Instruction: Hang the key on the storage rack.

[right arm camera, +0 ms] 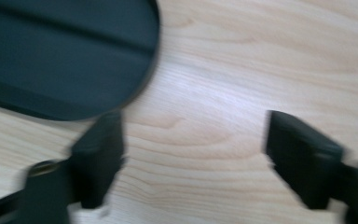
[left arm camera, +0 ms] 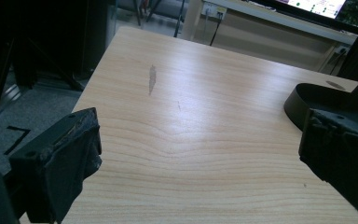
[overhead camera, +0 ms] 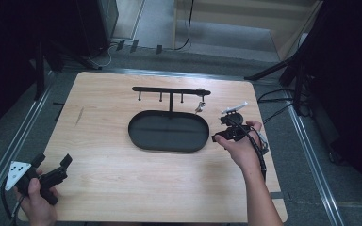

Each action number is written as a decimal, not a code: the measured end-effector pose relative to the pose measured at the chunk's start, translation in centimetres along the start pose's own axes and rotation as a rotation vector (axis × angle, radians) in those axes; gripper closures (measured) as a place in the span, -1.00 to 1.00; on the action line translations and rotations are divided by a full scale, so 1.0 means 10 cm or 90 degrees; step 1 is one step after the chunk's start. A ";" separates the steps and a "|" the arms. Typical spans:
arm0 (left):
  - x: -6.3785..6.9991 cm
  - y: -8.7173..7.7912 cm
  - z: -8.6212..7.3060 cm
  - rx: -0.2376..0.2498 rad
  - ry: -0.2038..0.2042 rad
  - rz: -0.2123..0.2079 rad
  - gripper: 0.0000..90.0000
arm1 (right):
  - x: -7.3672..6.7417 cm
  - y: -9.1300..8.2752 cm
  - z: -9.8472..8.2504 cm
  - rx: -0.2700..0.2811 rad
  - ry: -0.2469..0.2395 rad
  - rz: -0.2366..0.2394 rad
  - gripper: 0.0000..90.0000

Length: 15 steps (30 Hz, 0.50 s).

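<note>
Resting near the front left corner of the wooden table (overhead camera: 122,165), the left gripper (overhead camera: 54,169) sits in a person's left hand (overhead camera: 37,200), its jaws spread wide apart with nothing between them; the left gripper view shows bare wood in the gap. A grey three-cornered plate (overhead camera: 18,172) tops it. The right gripper (overhead camera: 217,136) is held in the right hand (overhead camera: 240,148) just beside the right end of a black oval tray (overhead camera: 143,141), which lies at the middle of the table. In the right gripper view its jaws stand released and well apart over bare wood, blurred, with the tray's rounded edge near one of them. A black stand with a horizontal bar (overhead camera: 169,90) rises from the far side of the tray, small hooks under the bar. A small metallic thing (overhead camera: 199,107) hangs near the bar's right end; it is too small to identify.
</note>
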<state>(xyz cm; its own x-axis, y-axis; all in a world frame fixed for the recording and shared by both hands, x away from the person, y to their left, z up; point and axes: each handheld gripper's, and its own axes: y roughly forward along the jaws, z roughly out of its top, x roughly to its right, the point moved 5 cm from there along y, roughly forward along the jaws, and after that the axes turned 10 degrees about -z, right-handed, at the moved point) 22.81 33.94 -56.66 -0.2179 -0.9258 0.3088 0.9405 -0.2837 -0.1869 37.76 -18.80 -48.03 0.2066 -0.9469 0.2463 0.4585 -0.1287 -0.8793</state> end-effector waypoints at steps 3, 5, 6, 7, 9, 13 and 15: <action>0.00 0.00 0.00 0.000 0.000 0.000 -1.00 | 0.06 0.07 -0.09 -0.005 0.034 -0.005 -1.00; 0.00 0.00 0.00 -0.001 0.001 0.001 -1.00 | 0.09 0.11 -0.15 -0.011 0.056 0.001 -1.00; 0.00 0.00 0.00 -0.001 0.001 0.001 -1.00 | 0.09 0.11 -0.15 -0.011 0.056 0.001 -1.00; 0.00 0.00 0.00 -0.001 0.002 0.001 -1.00 | 0.13 0.15 -0.21 -0.009 0.066 -0.003 -1.00; 0.00 0.00 0.00 -0.002 0.003 0.001 -1.00 | 0.16 0.18 -0.27 -0.001 0.063 -0.004 -1.00; 0.00 0.00 0.00 -0.002 0.004 0.001 -1.00 | 0.21 0.23 -0.37 0.011 0.078 0.002 -1.00; 0.00 0.00 0.00 -0.002 0.004 0.002 -1.00 | 0.22 0.25 -0.42 0.027 0.080 0.004 -1.00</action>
<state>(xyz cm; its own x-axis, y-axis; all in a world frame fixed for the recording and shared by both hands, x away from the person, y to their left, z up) 22.79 33.92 -56.66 -0.2173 -0.9282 0.3020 0.9400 -0.2824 -0.1913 35.73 -22.45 -51.41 0.1007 -0.9776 0.1849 0.4940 -0.1122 -0.8622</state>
